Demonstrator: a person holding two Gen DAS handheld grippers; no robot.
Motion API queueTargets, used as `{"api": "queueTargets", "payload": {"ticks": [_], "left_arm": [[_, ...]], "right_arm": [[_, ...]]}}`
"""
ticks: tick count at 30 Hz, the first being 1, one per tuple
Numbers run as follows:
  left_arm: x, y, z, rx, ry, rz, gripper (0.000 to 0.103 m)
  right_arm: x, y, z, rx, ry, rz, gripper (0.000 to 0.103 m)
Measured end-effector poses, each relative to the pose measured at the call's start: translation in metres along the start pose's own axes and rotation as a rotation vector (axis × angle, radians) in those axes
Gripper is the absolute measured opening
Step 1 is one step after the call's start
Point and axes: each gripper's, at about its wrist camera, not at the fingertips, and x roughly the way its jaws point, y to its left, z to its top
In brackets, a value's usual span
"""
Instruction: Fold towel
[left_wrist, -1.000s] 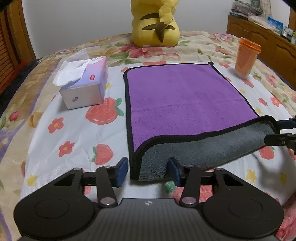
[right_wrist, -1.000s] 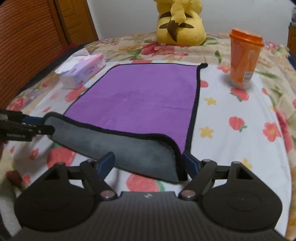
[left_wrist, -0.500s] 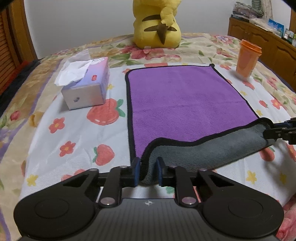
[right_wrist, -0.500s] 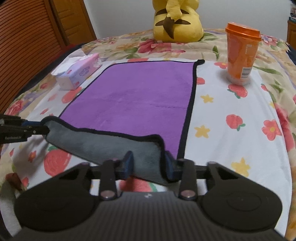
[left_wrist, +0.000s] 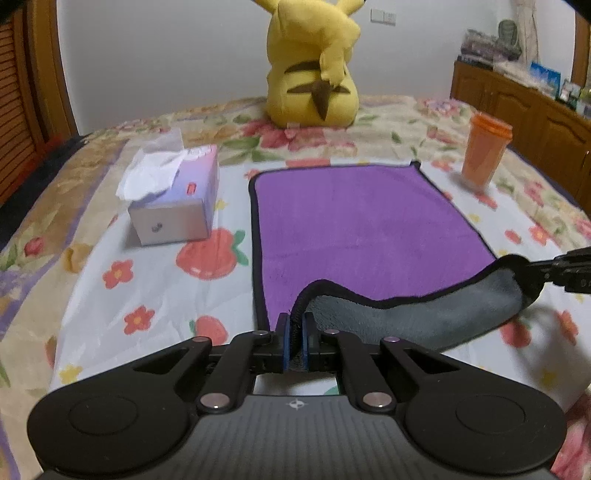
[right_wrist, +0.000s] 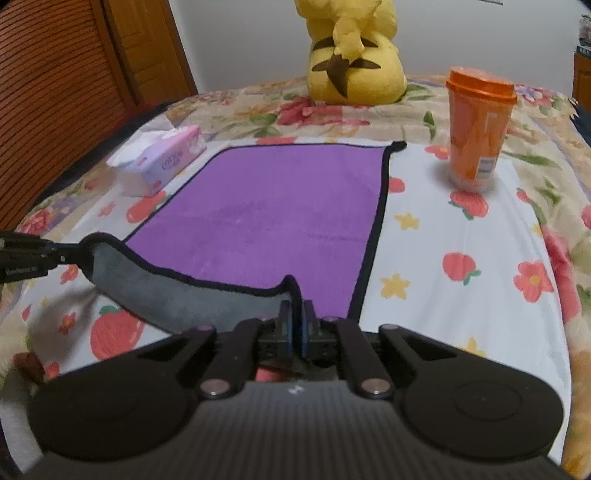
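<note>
A purple towel (left_wrist: 362, 229) with black edging and a grey underside lies on the bed; it also shows in the right wrist view (right_wrist: 273, 214). Its near edge is lifted off the bed, grey side showing. My left gripper (left_wrist: 295, 334) is shut on the towel's near left corner. My right gripper (right_wrist: 295, 325) is shut on the near right corner. Each gripper shows in the other's view, the right gripper (left_wrist: 554, 267) at the right edge and the left gripper (right_wrist: 48, 254) at the left edge, holding the raised edge between them.
A tissue box (left_wrist: 177, 199) stands left of the towel. An orange lidded cup (right_wrist: 476, 125) stands to its right. A yellow plush toy (left_wrist: 314, 62) sits behind it. The flowered bedspread (left_wrist: 155, 288) lies underneath. Wooden furniture (left_wrist: 524, 107) stands at the right.
Both grippers went from open around the near corners to shut on them. They have lifted the near edge, and the views have risen.
</note>
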Motion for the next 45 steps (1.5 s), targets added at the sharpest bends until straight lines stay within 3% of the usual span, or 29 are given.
{"api": "queueTargets", "payload": {"ticks": [22, 45], "left_arm": [[-0.030, -0.003, 0.022, -0.030, -0.177, -0.020, 0.009], [-0.012, 0.001, 0.049, -0.018, -0.225, -0.031, 0.008]], "right_arm": [[-0.025, -0.006, 0.026, -0.028, -0.150, 0.028, 0.005], [-0.015, -0.024, 0.046, -0.047, -0.221, 0.017, 0.005]]}}
